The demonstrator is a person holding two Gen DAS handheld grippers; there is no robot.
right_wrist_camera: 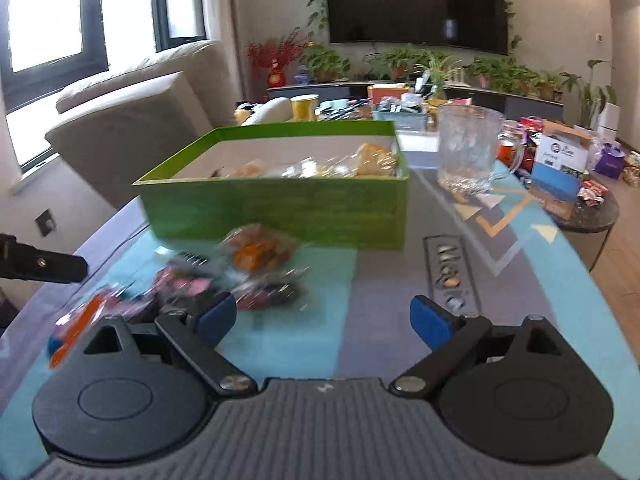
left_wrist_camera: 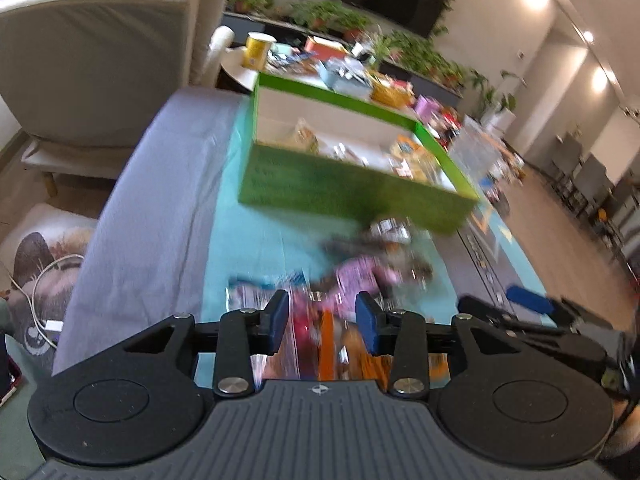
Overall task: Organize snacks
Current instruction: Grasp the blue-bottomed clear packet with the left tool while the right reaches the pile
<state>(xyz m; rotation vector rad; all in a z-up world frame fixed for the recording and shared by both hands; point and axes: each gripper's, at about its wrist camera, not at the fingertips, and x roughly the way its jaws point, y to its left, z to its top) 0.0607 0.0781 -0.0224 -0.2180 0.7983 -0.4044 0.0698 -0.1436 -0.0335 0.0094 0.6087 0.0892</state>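
Observation:
A green box (left_wrist_camera: pixel 340 196) (right_wrist_camera: pixel 280 208) stands on the teal cloth with several wrapped snacks inside. In front of it lies a blurred pile of loose snack packets (left_wrist_camera: pixel 368 272) (right_wrist_camera: pixel 256 252), pink, orange and dark. My left gripper (left_wrist_camera: pixel 323 320) hovers over the near end of that pile, its blue pads apart, with packets seen below the gap and nothing clamped. My right gripper (right_wrist_camera: pixel 324 320) stands wide open over bare cloth just right of the pile, with nothing between its fingers. Each gripper shows at the edge of the other's view.
A clear glass mug (right_wrist_camera: pixel 468 152) stands right of the box. A blue-and-white carton (right_wrist_camera: pixel 560 168) and more packets sit on a round side table. A beige sofa (left_wrist_camera: pixel 100 60) is on the left. A yellow cup (left_wrist_camera: pixel 256 50) and clutter lie behind the box.

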